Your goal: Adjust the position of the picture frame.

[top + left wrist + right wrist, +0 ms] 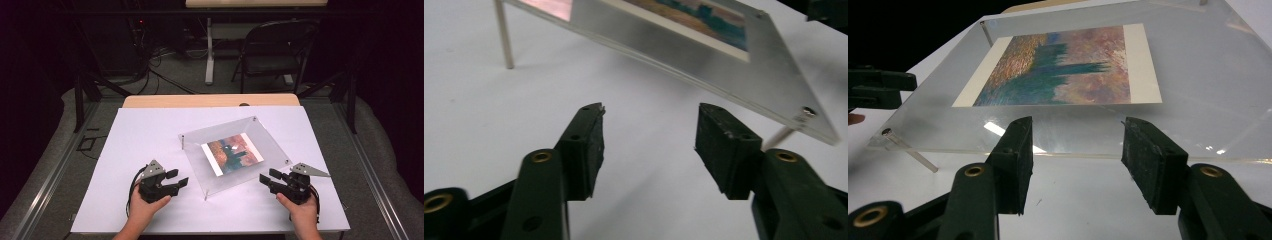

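Observation:
A clear acrylic picture frame [265,140] stands on thin metal legs on the white table cover, turned at an angle. A print of a painting [232,156] in orange and teal lies sandwiched inside it. My left gripper [179,178] rests on the table just left of the frame's near corner. Its jaws are open with nothing between them [651,115], and they point at the frame's edge [704,55]. My right gripper [266,176] sits at the frame's near right edge, also open. In the right gripper view [1077,125] the frame's rim [1198,75] lies just beyond its pads.
The white cover [150,135] spreads wide around the frame, with the wooden table edge [210,100] at the back. A folding chair [275,50] and cables stand on the floor beyond. A screw [808,112] and slim leg [504,35] mark the frame's corners.

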### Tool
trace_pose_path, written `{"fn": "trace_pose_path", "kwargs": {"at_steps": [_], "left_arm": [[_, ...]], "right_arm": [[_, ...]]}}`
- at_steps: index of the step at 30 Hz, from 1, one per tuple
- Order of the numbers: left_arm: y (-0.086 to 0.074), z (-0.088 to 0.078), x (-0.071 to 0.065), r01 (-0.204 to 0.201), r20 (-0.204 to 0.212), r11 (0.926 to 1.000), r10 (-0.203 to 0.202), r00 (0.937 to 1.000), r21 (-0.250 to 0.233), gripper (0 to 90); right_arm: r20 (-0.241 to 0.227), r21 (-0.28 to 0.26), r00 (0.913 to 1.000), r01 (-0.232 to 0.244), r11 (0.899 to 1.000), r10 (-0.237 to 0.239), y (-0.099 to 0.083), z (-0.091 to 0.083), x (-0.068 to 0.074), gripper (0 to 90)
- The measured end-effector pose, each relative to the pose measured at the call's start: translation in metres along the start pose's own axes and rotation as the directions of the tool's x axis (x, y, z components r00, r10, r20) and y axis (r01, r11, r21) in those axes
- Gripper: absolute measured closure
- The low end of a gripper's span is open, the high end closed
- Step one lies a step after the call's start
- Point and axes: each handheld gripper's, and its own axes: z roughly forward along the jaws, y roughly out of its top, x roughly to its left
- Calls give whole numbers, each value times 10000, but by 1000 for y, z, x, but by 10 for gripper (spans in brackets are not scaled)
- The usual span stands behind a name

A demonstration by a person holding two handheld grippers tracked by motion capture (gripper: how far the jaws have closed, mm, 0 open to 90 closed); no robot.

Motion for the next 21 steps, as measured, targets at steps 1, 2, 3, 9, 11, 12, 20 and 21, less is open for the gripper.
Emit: {"fn": "trace_pose_path", "kwargs": {"at_steps": [1,2,3,9,11,12,20,21], "left_arm": [[1,1,4,40,-146,10000,-40,9999,9,414],[1,2,8,24,-326,10000,-23,9995,16,399],[2,2,11,37,-409,10000,-36,9992,34,381],[10,7,34,-28,-1083,10000,37,9941,85,360],[13,11,41,138,-1132,9999,-137,9935,4,364],[15,13,45,136,-1185,9999,-136,9929,-7,368],[26,35,59,72,-1438,10000,-67,9896,25,440],[28,37,61,56,-1429,10000,-52,9897,23,448]], "right_arm": [[2,3,10000,-19,10000,19,0,0,0,459],[-6,3,10000,-35,10000,35,0,0,0,459],[-18,-7,10000,-28,10000,28,0,0,0,458],[-8,10,10000,-63,10000,63,0,0,0,456],[-1,4,10000,-71,10000,71,0,1,-1,455],[4,14,10000,-93,10000,93,0,1,-1,456],[-14,40,9999,-170,9998,170,-1,0,-2,455],[-17,52,9999,-170,9998,170,-1,0,-2,456]]}}
